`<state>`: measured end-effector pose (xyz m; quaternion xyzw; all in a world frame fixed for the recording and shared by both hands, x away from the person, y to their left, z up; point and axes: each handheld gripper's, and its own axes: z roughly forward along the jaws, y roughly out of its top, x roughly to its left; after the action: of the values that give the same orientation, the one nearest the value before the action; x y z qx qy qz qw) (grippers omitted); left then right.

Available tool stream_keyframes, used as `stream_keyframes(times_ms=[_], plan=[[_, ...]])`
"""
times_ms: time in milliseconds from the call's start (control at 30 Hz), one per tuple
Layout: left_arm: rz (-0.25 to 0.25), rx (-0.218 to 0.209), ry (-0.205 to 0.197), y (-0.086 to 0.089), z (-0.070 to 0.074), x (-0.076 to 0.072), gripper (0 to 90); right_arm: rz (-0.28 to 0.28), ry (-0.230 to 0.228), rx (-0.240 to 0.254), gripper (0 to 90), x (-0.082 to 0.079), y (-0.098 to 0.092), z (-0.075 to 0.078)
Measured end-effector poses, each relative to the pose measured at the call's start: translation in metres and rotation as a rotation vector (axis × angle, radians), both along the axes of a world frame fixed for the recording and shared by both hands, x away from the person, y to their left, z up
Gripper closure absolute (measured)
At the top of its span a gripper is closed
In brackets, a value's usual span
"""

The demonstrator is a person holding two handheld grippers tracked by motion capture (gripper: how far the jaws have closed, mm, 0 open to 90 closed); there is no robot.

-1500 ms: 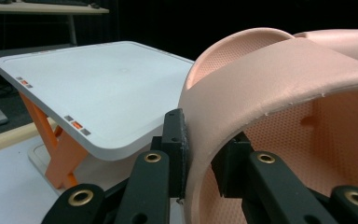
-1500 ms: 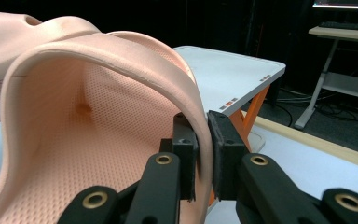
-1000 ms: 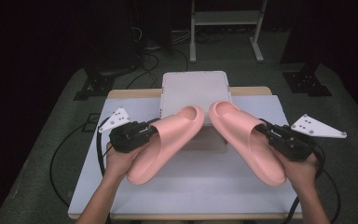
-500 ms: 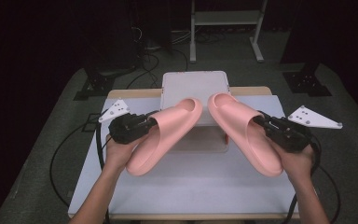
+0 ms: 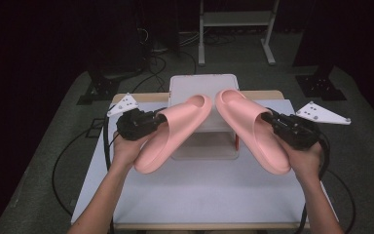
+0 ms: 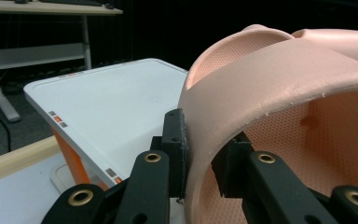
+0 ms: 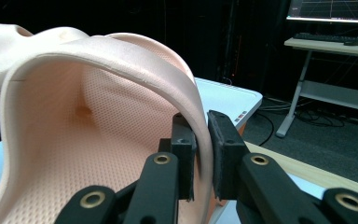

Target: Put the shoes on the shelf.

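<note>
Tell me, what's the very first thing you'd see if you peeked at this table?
Two big pink slippers held up in the air above the table: the left slipper pinched by its strap in the left tool, the right slipper the same way in the right tool. Their toes nearly meet over a white box at the table's far middle. All around is dark.

A white-topped table with pale wooden edging is set on grey carpet. A white metal frame is seen far behind; surroundings are left dark.
</note>
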<state>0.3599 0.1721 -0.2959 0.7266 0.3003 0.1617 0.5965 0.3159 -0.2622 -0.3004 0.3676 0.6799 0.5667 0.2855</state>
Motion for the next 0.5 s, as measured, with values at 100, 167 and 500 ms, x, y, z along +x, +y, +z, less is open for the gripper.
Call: stream_keyframes(times_ms=[100, 167, 500], plan=[[0.003, 0.001, 0.004, 0.0, 0.001, 0.004, 76.4, -0.003, -0.001, 0.001, 80.9, 0.003, 0.002, 0.001], [0.007, -0.003, 0.004, -0.001, 0.002, 0.007, 76.4, -0.003, -0.007, 0.0, 81.0, 0.005, 0.002, 0.002], [0.023, 0.007, 0.003, -0.005, 0.008, 0.018, 76.4, -0.012, -0.013, 0.005, 80.9, 0.013, 0.006, 0.007]])
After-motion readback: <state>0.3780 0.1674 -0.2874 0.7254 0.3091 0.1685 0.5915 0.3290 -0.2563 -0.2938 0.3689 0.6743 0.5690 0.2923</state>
